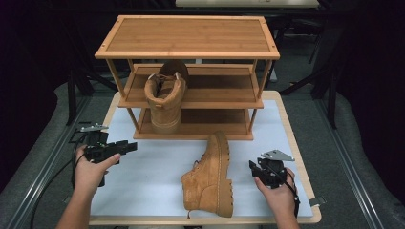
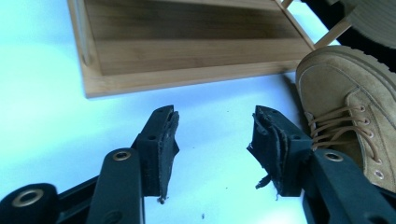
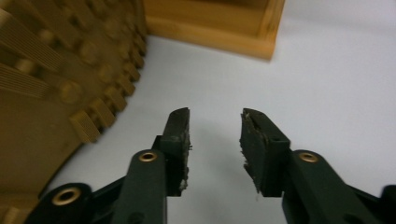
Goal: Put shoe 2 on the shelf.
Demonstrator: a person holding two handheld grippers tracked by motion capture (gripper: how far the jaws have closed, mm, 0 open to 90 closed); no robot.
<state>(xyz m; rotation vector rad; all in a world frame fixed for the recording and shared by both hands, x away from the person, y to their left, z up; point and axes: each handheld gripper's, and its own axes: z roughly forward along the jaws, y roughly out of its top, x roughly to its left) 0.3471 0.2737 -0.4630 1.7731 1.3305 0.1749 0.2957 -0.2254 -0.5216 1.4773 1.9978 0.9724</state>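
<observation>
Tan boot (image 1: pixel 210 179) lies on its side on the white table mat (image 1: pixel 148 181), near the front edge, sole facing right, toe toward the wooden shoe rack (image 1: pixel 188 52). Second boot (image 1: pixel 165 102) stands on the rack's bottom shelf, left portion. Left gripper (image 1: pixel 125 146), at the mat's left edge, has jaws spread wide, holding nothing. Right gripper (image 1: pixel 255 168), just right of the lying boot, likewise gapes empty.

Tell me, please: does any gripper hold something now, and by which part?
Nothing is held. The left gripper and the right gripper both have open jaws with only bare table between them. The boot on the table lies free on its side.
</observation>
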